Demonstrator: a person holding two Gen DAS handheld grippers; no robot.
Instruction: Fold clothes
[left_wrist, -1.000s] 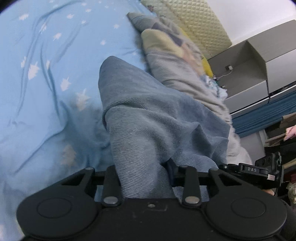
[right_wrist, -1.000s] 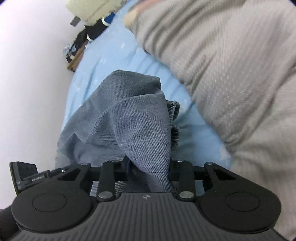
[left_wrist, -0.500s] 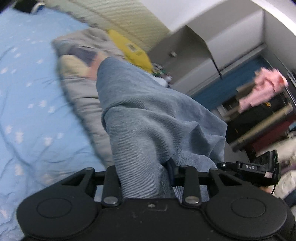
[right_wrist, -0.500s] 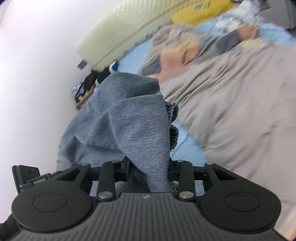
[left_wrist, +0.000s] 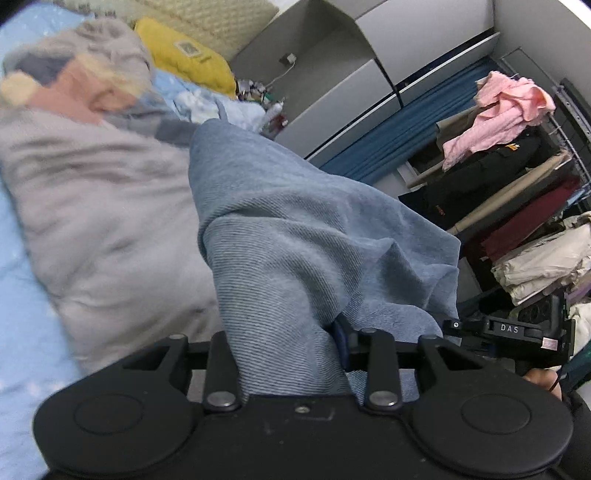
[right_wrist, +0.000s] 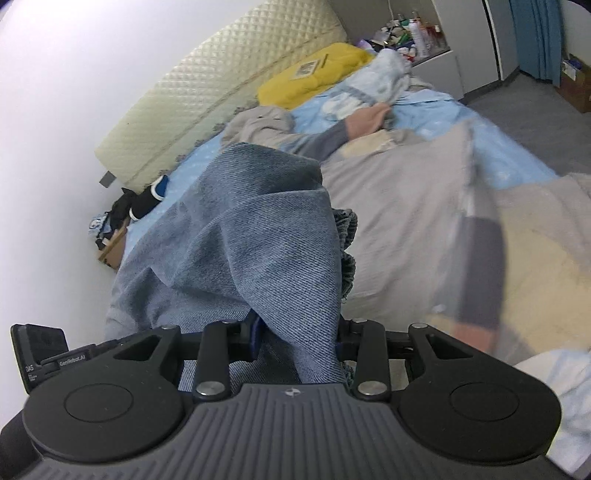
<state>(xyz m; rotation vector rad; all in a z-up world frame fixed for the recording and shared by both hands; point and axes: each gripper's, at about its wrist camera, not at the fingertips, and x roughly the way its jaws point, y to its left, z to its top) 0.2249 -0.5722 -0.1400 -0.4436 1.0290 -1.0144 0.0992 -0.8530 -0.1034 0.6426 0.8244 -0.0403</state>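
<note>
A blue denim garment (left_wrist: 295, 236) hangs over my left gripper (left_wrist: 291, 332), which is shut on a bunched fold of it; the cloth hides the fingertips. The same denim garment (right_wrist: 258, 236), gathered waistband at its right edge, is also pinched in my right gripper (right_wrist: 295, 332), which is shut on it too. It is held up off the bed between the two grippers. The right gripper's body (left_wrist: 517, 328) shows at the right of the left wrist view. Below lies a grey sweatshirt (left_wrist: 92, 206) with beige, pink and dark patches, spread on the bed (right_wrist: 406, 206).
A light blue sheet (right_wrist: 436, 107) covers the bed, with a yellow pillow (right_wrist: 314, 74) and a quilted headboard (right_wrist: 207, 92) at its far end. Grey cabinets (left_wrist: 332, 85), a blue curtain (left_wrist: 399, 136) and a clothes rack with a pink garment (left_wrist: 502, 110) stand beside it. Clutter lies by the wall (right_wrist: 125, 218).
Both grippers have risen and swung with the denim garment, lifting it off the blue sheet. The views now take in the grey sweatshirt and the room. Both grips look unchanged.
</note>
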